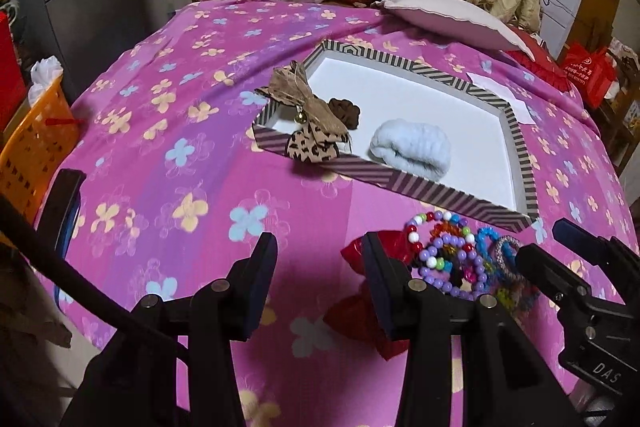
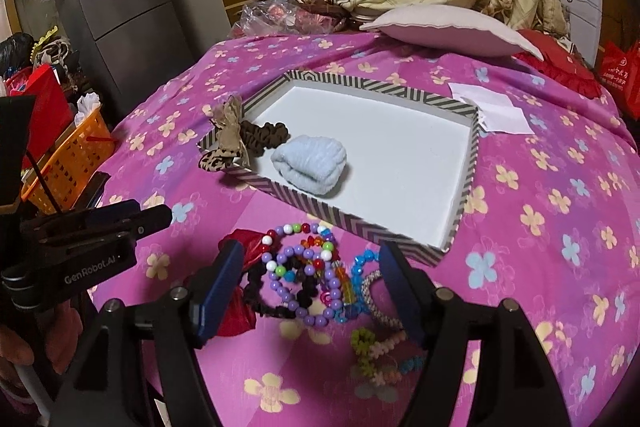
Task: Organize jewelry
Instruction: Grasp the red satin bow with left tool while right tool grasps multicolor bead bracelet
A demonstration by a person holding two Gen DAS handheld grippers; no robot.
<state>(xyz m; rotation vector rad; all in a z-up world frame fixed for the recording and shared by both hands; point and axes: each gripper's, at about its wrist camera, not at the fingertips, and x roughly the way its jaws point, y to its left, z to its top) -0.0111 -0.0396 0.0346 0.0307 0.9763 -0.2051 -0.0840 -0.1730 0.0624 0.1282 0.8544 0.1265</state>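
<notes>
My left claw [image 1: 320, 267] hangs released, empty. My right claw [image 2: 310, 275], released, straddles the beads [image 2: 304, 275] beside the tray's [image 2: 400, 231] near long edge.

One striped tray [image 2: 466, 187], two scrunchies [image 2: 310, 165] (brown, blue), one bow [image 2: 228, 137].
</notes>
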